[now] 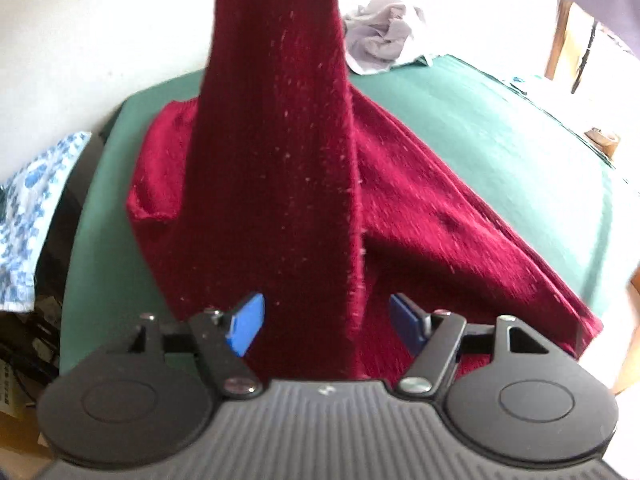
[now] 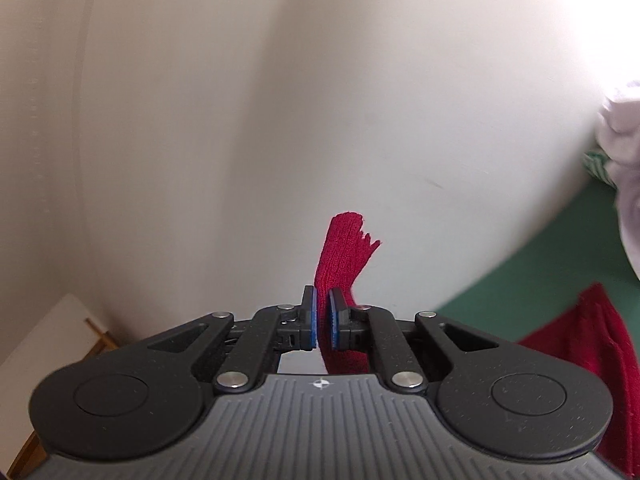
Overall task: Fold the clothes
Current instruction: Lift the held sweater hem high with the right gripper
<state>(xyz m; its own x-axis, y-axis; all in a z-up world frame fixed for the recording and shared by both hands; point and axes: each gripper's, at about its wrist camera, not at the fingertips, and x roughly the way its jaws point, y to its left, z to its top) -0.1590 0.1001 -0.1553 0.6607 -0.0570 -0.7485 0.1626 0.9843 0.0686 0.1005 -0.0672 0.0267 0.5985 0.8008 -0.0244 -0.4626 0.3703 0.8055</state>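
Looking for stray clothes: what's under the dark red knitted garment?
The dark red knitted garment lies on a green table cover. Anything beneath its spread part is hidden.

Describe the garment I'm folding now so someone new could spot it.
Start at the green table cover. The dark red knit garment lies across it, one strip lifted by the right gripper. The crumpled grey-white clothes behind are pale; this is the only red one.

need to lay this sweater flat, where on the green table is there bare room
Bare green table lies right of the red sweater, up to the far grey crumpled clothes. A narrow green strip runs along its left, beside the blue-patterned cloth. The middle is crowded by the sweater itself.
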